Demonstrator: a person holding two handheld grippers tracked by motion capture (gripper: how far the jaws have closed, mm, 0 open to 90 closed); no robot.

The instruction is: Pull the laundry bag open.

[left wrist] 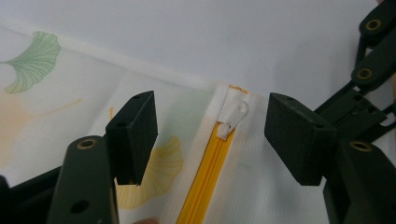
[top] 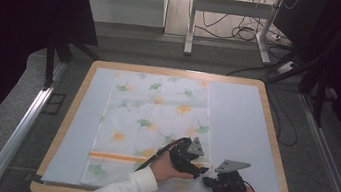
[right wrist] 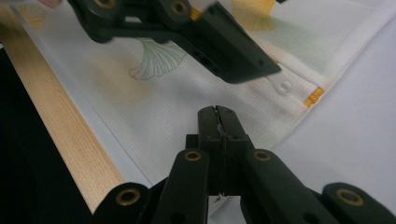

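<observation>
Pillowcase lies flat on the bench, yellow zipper near its front edge. Left claw gapes over the white zipper pull. Right claw, jaws pressed together and empty, sits just beside.

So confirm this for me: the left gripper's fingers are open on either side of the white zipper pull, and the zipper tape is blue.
The colour is wrong. The left gripper does have its fingers open on either side of the white zipper pull, but the zipper tape is yellow-orange, as the left gripper view shows.
</observation>
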